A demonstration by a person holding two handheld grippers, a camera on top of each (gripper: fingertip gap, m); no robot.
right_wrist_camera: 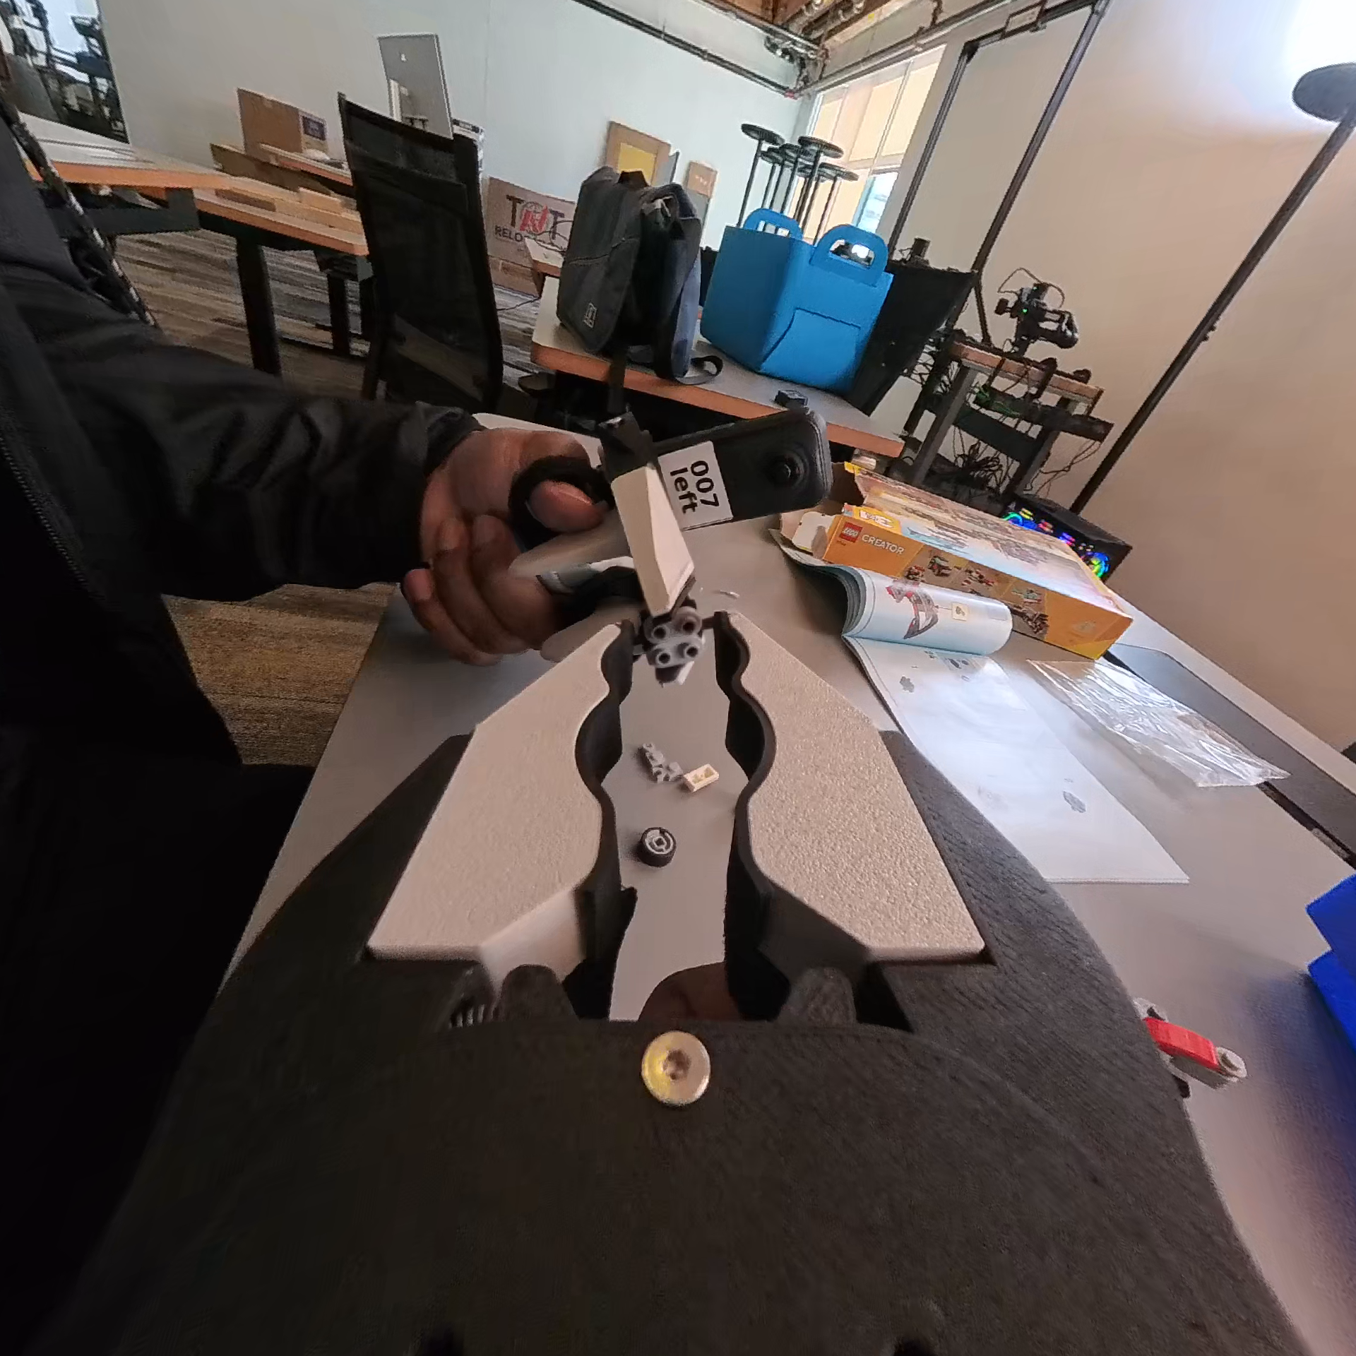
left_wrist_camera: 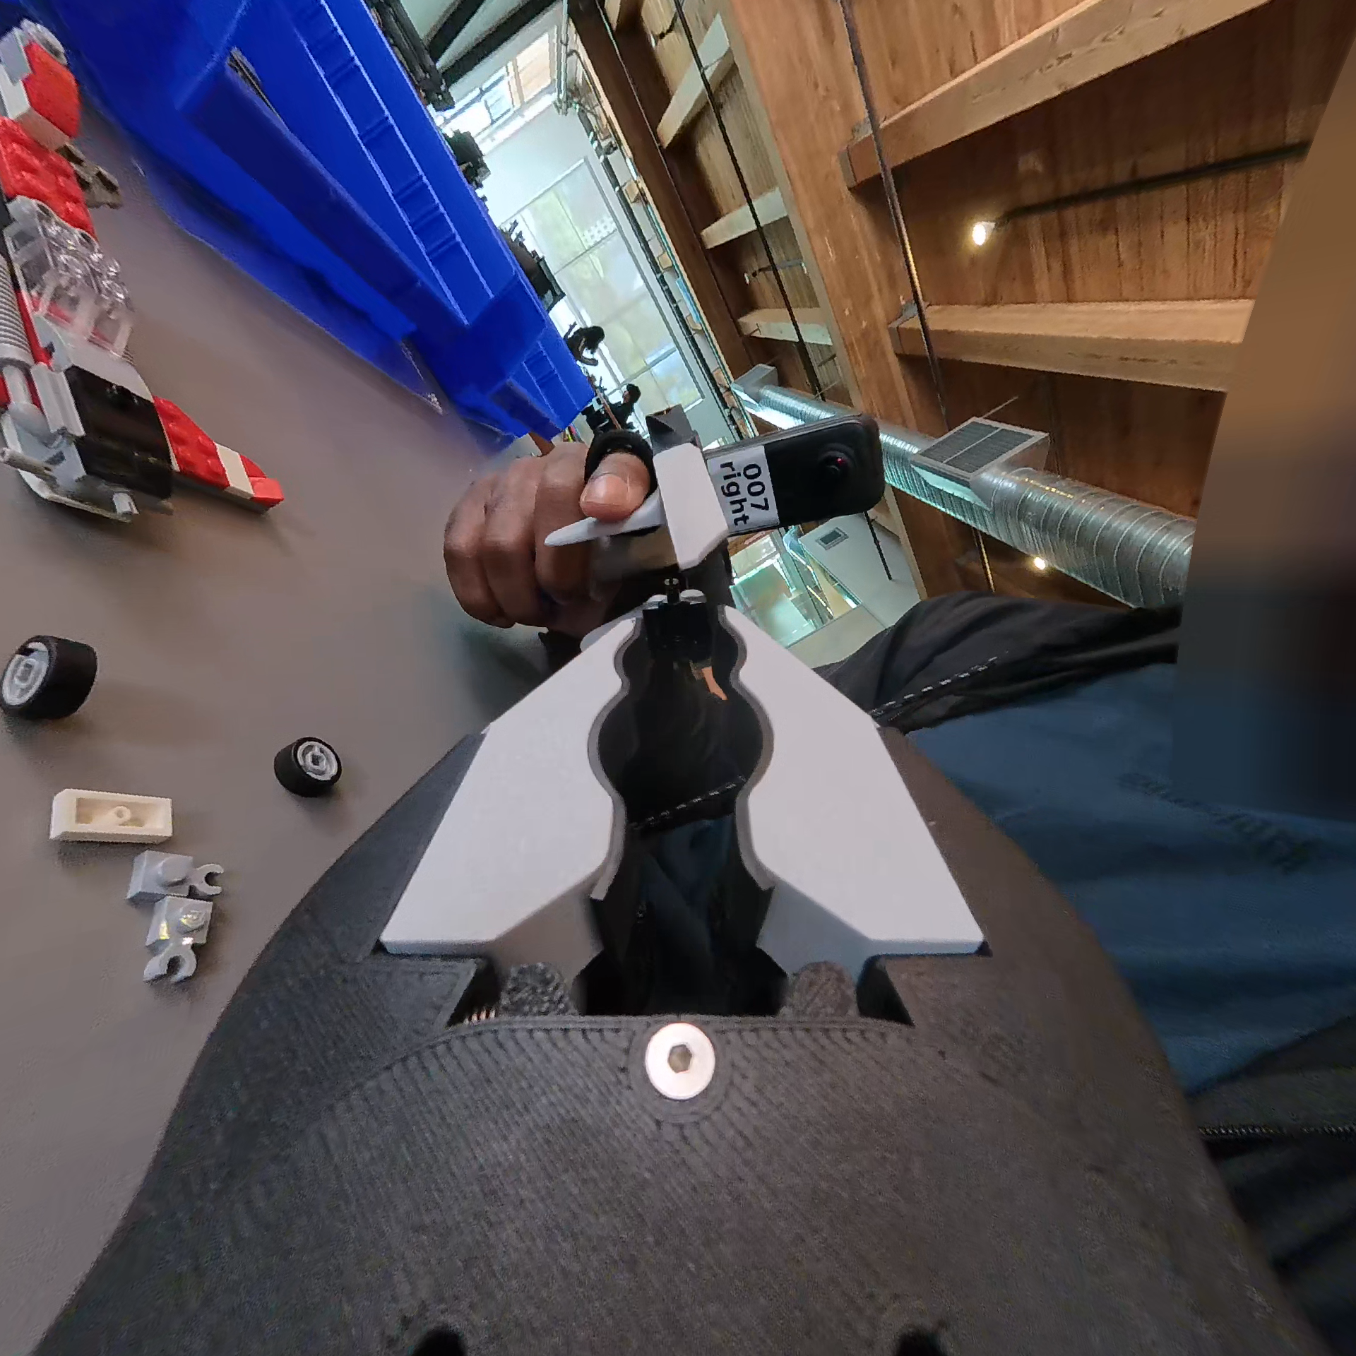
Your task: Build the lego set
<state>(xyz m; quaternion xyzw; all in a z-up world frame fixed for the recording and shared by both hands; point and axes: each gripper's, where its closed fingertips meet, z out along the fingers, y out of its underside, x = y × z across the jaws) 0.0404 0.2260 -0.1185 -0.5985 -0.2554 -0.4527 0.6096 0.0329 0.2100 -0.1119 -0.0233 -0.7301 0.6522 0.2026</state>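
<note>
Clenched the left tool (left_wrist_camera: 675, 624) on a small lego piece (left_wrist_camera: 671, 635), held in the air above the dark desk (left_wrist_camera: 293, 587). Had the right tool (right_wrist_camera: 673, 631) set at the same piece from the opposite side, tips nearly meeting tips. Showed grey with round holes in the right wrist view, close against one pad and with a gap on the other; could not tell whether gripped there or merely bracketed. Had loose parts lying on the desk below: a large wheel (left_wrist_camera: 48, 675), a small wheel (left_wrist_camera: 308, 765), a white plate (left_wrist_camera: 110, 814) turned underside up, and two grey clip plates (left_wrist_camera: 165, 877) touching each other. Had the partly built red, white and black model (left_wrist_camera: 110, 418) farther off, beside the blue bins (left_wrist_camera: 330, 183). Had an open instruction booklet (right_wrist_camera: 924, 624) spread on the other side, with the yellow set box (right_wrist_camera: 976, 572) just behind and a clear plastic bag (right_wrist_camera: 1145, 719) near.
</note>
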